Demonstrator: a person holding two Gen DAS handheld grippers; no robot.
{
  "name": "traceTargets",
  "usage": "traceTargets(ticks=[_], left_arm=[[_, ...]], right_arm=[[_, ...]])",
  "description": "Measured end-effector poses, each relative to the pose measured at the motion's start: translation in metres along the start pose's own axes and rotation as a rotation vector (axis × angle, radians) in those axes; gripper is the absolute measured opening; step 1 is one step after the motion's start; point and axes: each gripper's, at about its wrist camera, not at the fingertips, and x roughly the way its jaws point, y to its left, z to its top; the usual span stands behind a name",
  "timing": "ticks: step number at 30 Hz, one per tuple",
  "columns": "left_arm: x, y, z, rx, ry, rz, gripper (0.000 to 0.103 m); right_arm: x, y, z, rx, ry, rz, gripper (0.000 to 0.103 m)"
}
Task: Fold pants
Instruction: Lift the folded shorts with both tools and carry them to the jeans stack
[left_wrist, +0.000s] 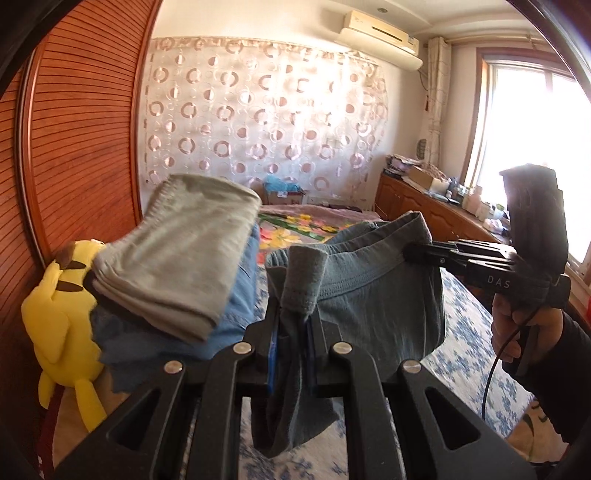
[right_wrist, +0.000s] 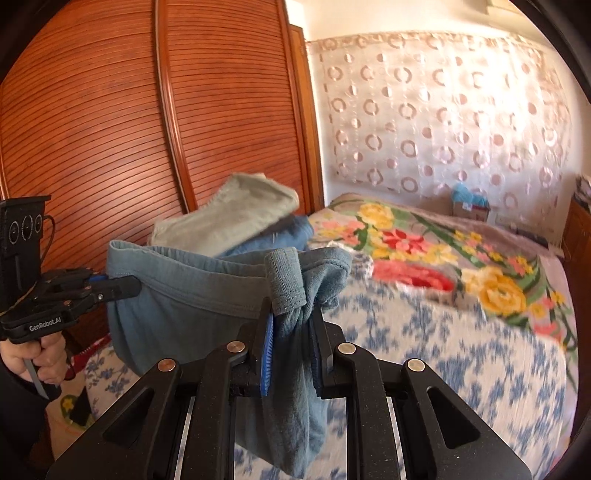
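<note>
Two tools are in view, one per hand, and one pair of blue-grey pants (left_wrist: 373, 295) hangs between them. In the left wrist view the left tool (left_wrist: 293, 332) fills the bottom centre of the frame, its jaws nearly closed and pinching a bunched corner of the waistband, with cloth poking up above the pads and trailing down below them. The right tool (left_wrist: 410, 253) reaches in from the right edge of the same frame, held by a hand (left_wrist: 517, 325) in a dark sleeve, and its jaws are clamped on the other end of the waistband. So the waistband runs from centre to right of the frame, slightly slack, with the rest of the garment hanging below it, above the bed (left_wrist: 469, 354) with its blue-flowered cover.

In the right wrist view the roles swap: the right tool (right_wrist: 291, 332) sits bottom centre, nearly closed on a gathered fold of waistband, and the left tool (right_wrist: 129, 286) comes in from the left edge, gripping the far corner.

Left of the pants lies one stack of folded clothes (left_wrist: 177, 254), a pale grey-green piece on top of blue ones. One yellow plush toy (left_wrist: 62, 317) sits at the lower left of the left wrist view, against the slatted wooden wardrobe (left_wrist: 81, 147).
</note>
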Motion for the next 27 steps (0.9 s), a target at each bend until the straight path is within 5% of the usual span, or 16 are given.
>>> traceTargets(ticks=[14,27], left_arm=[[0.026,0.049,0.057,-0.002,-0.023,0.091,0.009],[0.026,0.084,0.05,-0.121,-0.049,0.133,0.01]], right_arm=[[0.05,0.007,0.084,-0.081,-0.083,0.02,0.014],[0.139,0.028,0.138,-0.22,-0.002,0.022,0.014]])
